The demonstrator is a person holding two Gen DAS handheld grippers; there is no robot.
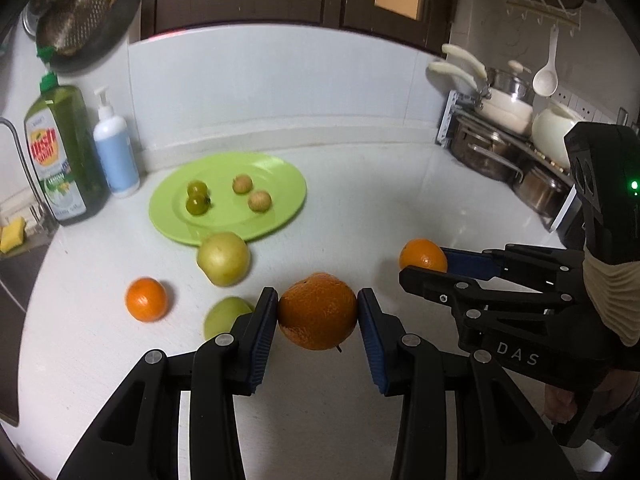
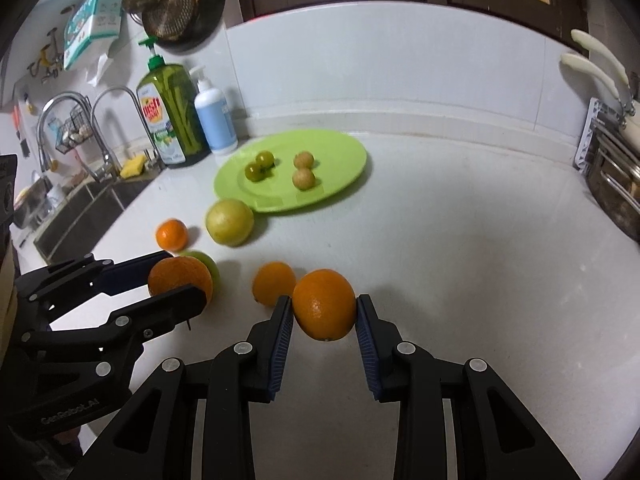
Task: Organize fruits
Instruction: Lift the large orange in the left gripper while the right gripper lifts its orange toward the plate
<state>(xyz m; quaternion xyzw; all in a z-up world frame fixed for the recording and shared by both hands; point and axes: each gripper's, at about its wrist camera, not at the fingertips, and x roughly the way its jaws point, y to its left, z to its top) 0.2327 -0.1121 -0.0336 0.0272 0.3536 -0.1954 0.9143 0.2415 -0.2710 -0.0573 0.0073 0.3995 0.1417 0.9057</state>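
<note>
I am holding a fruit in each gripper above the white counter [image 1: 360, 208]. My left gripper [image 1: 317, 312] is clamping a rough-skinned orange [image 1: 317, 311] between its blue pads, and the fruit is hanging clear of the surface with its stem pointing down. My right gripper [image 2: 324, 306] is pinching a smoother orange [image 2: 324, 304] in the same way, its pads pressing on both sides. From the left wrist view the right gripper's fruit is partly hiding behind its near finger. Ahead of me a green plate [image 1: 280, 176] is sitting near the back wall, carrying two small green fruits [image 1: 197, 198] on one side and two small tan fruits [image 1: 251, 193] on the other. A large yellow-green fruit [image 1: 223, 258] is lying just in front of the plate's rim; whether it is touching the rim I cannot tell. A small mandarin [image 1: 146, 299] is resting to its left, a second green fruit [image 1: 224, 318] is showing beside my left finger, and another orange [image 2: 273, 282] is lying on the counter just beyond my right gripper. A dish soap bottle [image 1: 60, 152] and a white pump bottle [image 1: 116, 156] are standing left of the plate.
</note>
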